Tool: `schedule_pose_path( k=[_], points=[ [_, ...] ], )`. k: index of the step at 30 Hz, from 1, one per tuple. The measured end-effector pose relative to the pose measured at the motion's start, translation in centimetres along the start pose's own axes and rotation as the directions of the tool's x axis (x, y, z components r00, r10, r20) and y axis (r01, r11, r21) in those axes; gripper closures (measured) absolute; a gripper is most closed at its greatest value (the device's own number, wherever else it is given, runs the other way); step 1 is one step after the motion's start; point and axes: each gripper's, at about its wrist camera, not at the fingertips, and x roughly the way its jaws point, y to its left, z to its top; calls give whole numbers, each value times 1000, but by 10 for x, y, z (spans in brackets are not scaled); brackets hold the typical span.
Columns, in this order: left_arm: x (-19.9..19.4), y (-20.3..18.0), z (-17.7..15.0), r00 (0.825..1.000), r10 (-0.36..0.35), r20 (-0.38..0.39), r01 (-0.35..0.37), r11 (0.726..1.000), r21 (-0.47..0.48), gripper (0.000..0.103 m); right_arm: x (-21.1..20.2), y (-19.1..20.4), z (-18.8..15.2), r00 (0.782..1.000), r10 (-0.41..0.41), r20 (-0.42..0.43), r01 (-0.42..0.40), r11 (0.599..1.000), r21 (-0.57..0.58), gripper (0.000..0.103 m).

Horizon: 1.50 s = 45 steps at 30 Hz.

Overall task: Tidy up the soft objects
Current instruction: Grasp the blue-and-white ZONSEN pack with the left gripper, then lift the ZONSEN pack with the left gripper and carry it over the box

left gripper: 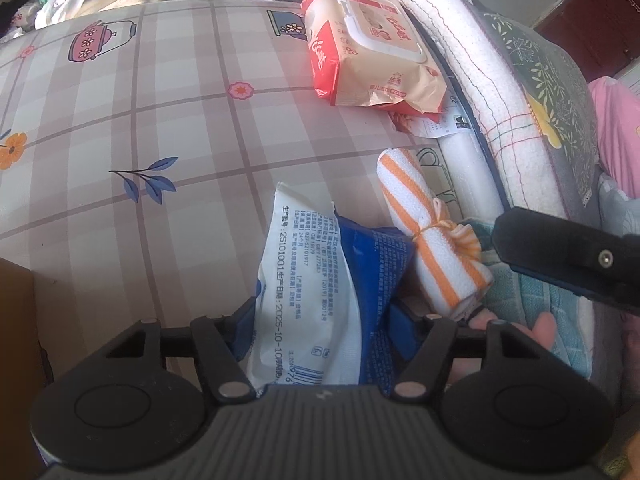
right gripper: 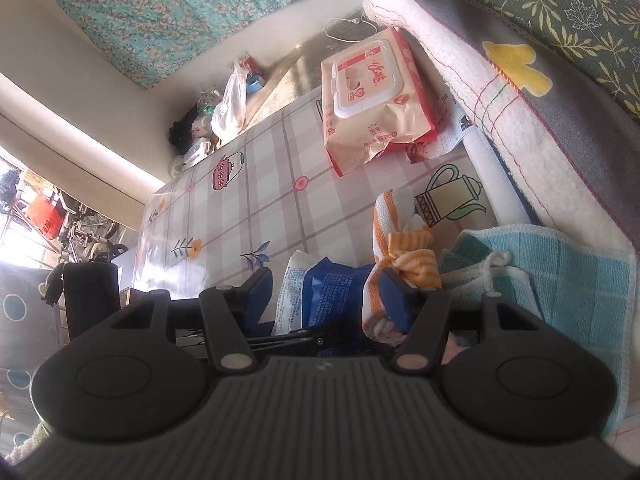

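Between the left gripper (left gripper: 324,312) pads sits a blue-and-white soft pack (left gripper: 312,292), apparently clamped for moving, with the striped rolled towel (left gripper: 432,236) just beside it on the checked tablecloth (left gripper: 160,140). From the right wrist, the right gripper (right gripper: 326,292) stands half-spread around pack (right gripper: 324,292) and towel (right gripper: 384,260); whether it grips, I cannot tell.

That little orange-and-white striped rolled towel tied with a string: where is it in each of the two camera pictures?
Left wrist view: the striped towel roll lies right of centre, beside the blue-and-white packet.
Right wrist view: the striped towel roll sits just right of centre, low, near the teal checked cloth.
Shared landmark: the red-and-beige wet wipes pack, farther along the table in both.
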Motion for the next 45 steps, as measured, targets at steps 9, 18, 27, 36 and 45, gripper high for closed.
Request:
schedule_pose_path(
  k=[9, 18, 27, 36, 45],
  points=[
    [-63, 27, -5, 979, -130, 155, 146, 985, -92, 37, -32, 11, -8, 990, 115, 85, -118, 993, 29, 44],
    [-125, 46, -23, 932, -276, 235, 310, 943, -122, 37, -48, 26, -48, 968, 249, 25, -247, 968, -45, 42],
    [-147, 44, -47, 895, -371, 248, 415, 896, -157, 37, -68, 45, -90, 921, 388, 26, -381, 915, -130, 31],
    [-146, 32, -69, 852, -464, 241, 507, 846, -165, 36, -91, 57, -119, 942, 320, 100, -292, 929, -226, 62],
    [-152, 37, -90, 880, -419, 224, 457, 876, -157, 31, -99, 75, -149, 995, 26, 98, 16, 910, -415, 72]
  ],
)
